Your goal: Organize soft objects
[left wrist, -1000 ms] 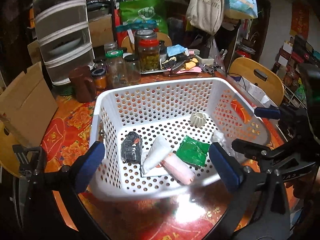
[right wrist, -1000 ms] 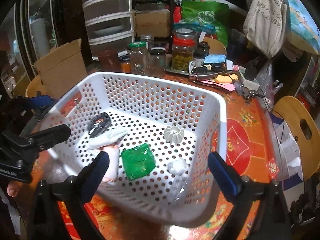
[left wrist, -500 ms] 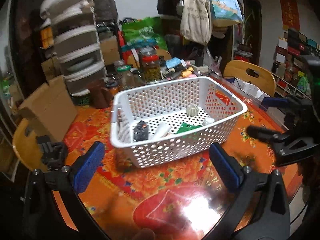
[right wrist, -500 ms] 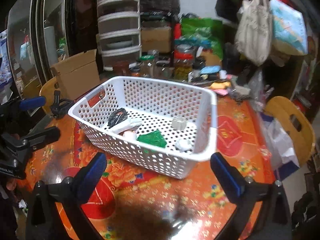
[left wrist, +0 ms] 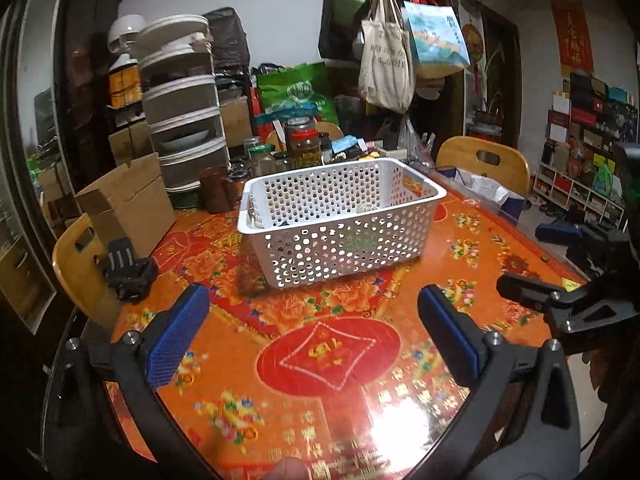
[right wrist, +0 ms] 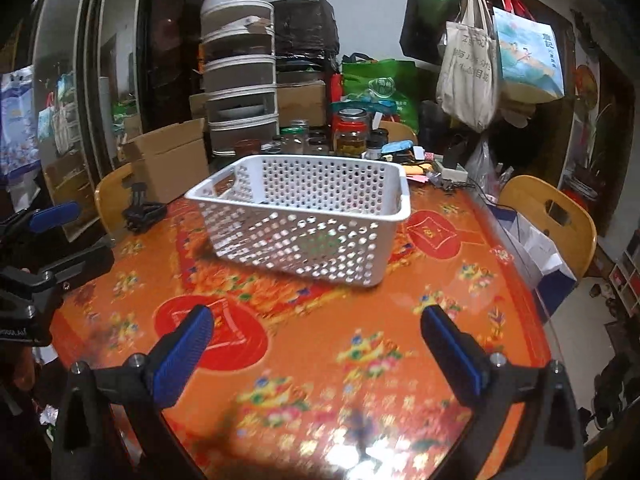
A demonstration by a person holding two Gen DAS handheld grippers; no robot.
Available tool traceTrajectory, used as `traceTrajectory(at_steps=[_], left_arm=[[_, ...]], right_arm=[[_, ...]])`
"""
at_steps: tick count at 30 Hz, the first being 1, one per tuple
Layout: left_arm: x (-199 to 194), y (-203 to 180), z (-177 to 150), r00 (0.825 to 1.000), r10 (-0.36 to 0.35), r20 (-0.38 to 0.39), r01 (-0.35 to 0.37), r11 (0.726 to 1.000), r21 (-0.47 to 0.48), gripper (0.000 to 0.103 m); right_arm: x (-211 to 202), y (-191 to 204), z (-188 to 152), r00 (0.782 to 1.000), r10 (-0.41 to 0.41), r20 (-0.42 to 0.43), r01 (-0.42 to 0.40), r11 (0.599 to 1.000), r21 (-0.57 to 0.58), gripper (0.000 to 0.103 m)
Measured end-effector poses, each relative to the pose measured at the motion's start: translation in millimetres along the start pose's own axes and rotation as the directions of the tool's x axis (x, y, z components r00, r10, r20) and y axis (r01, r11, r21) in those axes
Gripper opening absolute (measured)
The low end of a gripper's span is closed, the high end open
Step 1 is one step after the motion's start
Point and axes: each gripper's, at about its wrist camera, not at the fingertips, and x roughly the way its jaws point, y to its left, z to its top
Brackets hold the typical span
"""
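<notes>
Orange floral tablecloth [left wrist: 328,320] carries the white perforated basket [left wrist: 340,220] at 12 o'clock, well beyond both grippers; left gripper [left wrist: 312,336] and right gripper [right wrist: 316,344] hold nothing, fingers spread wide.

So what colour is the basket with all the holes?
White. The basket shows best in the left wrist view.

Cluttered home dining room — jars [left wrist: 304,148], tote bags [left wrist: 386,68] (hanging), wooden chairs [left wrist: 484,164]

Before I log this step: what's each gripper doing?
Left gripper: open, holding nothing.
Right gripper: open, holding nothing.
</notes>
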Motion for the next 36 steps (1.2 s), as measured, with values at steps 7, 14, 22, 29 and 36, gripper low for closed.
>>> traceTrajectory(at_steps=[7, 14, 22, 29, 36], left_arm=[[-76.9, 2.4, -16.3, 0.997, 0.012, 0.072, -0.011, 1.000, -0.019, 0.103], [-121.6, 15.2, -14.3, 0.998, 0.028, 0.055, -0.024, 0.997, -0.072, 0.103], [-129.1, 7.5, -10.0, 0.998, 0.025, 0.058, -0.022, 0.998, -0.054, 0.103], [-120.4, 3.7, -5.3, 0.999, 0.016, 0.051, -0.014, 0.999, -0.046, 0.103], [-113.6, 1.3, -4.3, 0.999, 0.012, 0.040, -0.011, 0.999, -0.035, 0.103]], right_arm=[[-58.3, 26.0, -9.4, 0.998, 0.011, 0.066, -0.009, 0.999, -0.040, 0.103], [-110.9, 47.5, -4.7, 0.991, 0.003, 0.133, 0.007, 0.997, -0.070, 0.103], [-116.5, 51.3, 1.5, 0.992, -0.012, 0.128, 0.020, 0.998, -0.060, 0.103], [-97.7, 36.9, 2.3, 0.994, -0.054, 0.092, 0.055, 0.998, -0.012, 0.103], [-91.6, 28.9, 0.8, 0.996, -0.047, 0.076, 0.046, 0.999, 0.016, 0.103]])
